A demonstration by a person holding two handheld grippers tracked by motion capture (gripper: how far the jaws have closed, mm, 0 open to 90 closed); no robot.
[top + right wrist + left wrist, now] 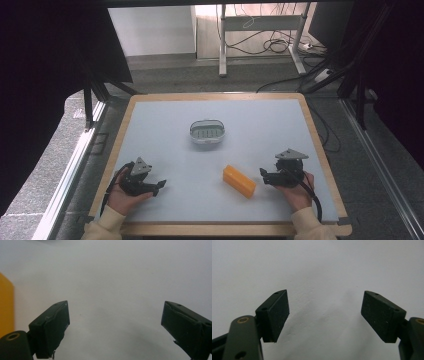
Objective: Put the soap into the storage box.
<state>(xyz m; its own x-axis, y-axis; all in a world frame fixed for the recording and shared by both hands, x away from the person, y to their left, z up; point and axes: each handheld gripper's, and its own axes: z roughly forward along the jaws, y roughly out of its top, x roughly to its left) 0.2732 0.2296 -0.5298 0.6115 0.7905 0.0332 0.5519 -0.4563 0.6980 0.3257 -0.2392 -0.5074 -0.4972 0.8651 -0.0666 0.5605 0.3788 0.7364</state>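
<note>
I am looking down at the tabletop (165,135), a big pale grey board with a wooden edge. I am using the orange block (239,181) as my marker for where things are.

The oval dish (207,132) is sitting beyond the orange block, a bit to the left, and well apart from it. It is white with a dark inside.

The orange block is lying flat on the tabletop, nearer to my right hand than to my left. Nothing is touching it.

My right gripper (263,175) is sitting just to the right of the orange block, pointing at it, near but not touching. Its jaws are standing wide open and holding nothing. In the right gripper view the orange block is peeking in at the left edge.

My left gripper (159,187) is resting well to the left of the orange block. Its jaws are wide open too, with only bare tabletop between them.
</note>
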